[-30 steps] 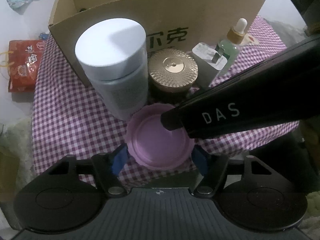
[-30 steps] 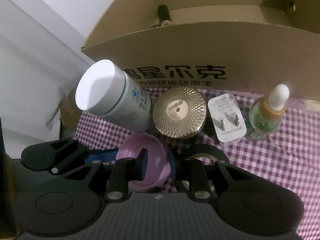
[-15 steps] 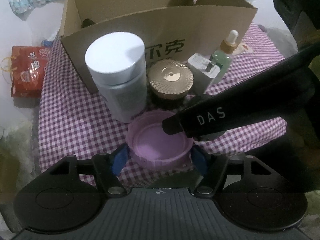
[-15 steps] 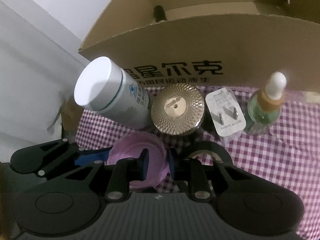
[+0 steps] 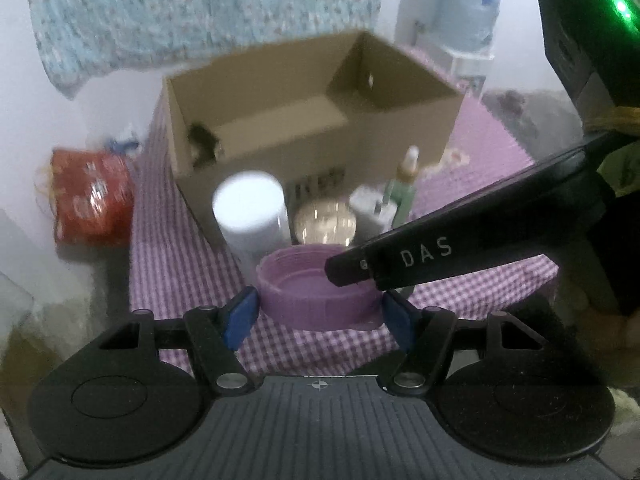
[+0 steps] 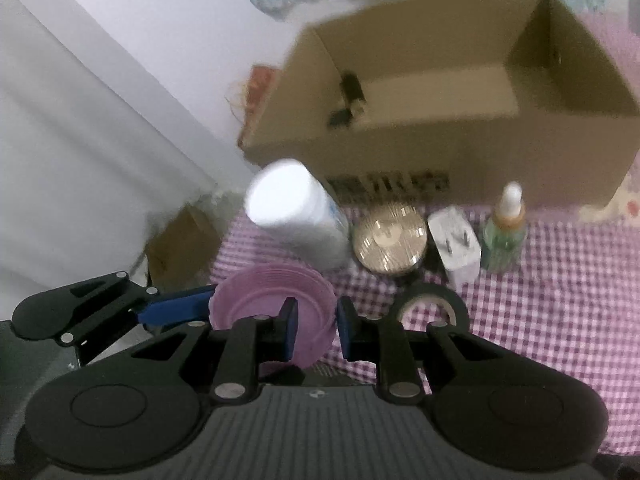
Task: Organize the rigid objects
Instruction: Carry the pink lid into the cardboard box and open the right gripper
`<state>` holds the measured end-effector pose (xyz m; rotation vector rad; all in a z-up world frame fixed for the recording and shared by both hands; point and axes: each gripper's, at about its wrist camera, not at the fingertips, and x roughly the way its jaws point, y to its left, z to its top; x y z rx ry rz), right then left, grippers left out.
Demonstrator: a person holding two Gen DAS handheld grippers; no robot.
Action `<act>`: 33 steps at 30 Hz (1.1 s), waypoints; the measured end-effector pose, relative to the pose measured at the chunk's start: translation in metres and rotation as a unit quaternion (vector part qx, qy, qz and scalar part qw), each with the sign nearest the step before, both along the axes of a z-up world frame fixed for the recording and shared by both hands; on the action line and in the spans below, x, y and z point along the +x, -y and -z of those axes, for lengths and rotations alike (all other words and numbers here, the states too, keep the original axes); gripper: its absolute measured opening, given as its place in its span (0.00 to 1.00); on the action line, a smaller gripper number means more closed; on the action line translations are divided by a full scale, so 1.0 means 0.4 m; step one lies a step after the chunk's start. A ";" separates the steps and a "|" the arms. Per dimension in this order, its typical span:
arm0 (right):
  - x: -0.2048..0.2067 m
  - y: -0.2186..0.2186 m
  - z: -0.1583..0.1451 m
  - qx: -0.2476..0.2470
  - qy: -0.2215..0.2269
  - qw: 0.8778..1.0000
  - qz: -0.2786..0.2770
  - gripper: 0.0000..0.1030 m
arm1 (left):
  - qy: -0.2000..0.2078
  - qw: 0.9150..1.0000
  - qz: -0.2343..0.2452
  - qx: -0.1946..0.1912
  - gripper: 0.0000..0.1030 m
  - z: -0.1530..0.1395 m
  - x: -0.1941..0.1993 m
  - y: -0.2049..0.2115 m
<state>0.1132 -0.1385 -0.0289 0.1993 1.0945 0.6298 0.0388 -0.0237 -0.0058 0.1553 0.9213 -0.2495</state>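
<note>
Both grippers hold a purple lid [image 5: 316,292], lifted above the checked cloth. My left gripper [image 5: 318,316] is shut on its two sides. My right gripper [image 6: 316,330] is shut on its right rim [image 6: 276,304], one finger inside, one outside. Behind stand a white bottle [image 5: 250,212], a gold-lidded jar [image 5: 324,224], a white plug adapter [image 5: 372,212] and a green dropper bottle [image 5: 406,184]. Behind them is an open cardboard box [image 5: 320,128] with a small dark object [image 6: 350,98] inside.
A black tape roll [image 6: 428,306] lies on the purple checked cloth [image 6: 540,280] in front of the adapter. A red bag [image 5: 90,200] lies left of the table. A white wall [image 6: 80,120] is at the left. A small brown box [image 6: 180,248] sits below the table's left corner.
Both grippers have risen and pulled back with the purple lid. The box's inside now shows, and the bottles and jar look smaller and farther.
</note>
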 end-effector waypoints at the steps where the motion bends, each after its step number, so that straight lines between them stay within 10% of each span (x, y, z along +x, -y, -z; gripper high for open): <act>1: -0.006 0.006 -0.021 0.004 0.009 1.000 0.001 0.22 | 0.009 1.000 0.001 0.001 0.66 -0.012 -0.003 0.003; 14: 0.104 0.063 -0.296 0.038 0.115 0.993 -0.005 0.22 | 0.101 0.995 0.020 0.011 0.66 -0.212 0.131 0.030; 25: 0.418 0.040 -0.205 0.016 0.003 1.000 -0.015 0.22 | -0.073 0.996 0.003 -0.050 0.65 -0.119 0.462 0.001; 33: 0.535 0.032 -0.030 -0.019 -0.092 0.996 -0.014 0.22 | -0.176 0.984 0.012 -0.020 0.65 0.027 0.570 0.039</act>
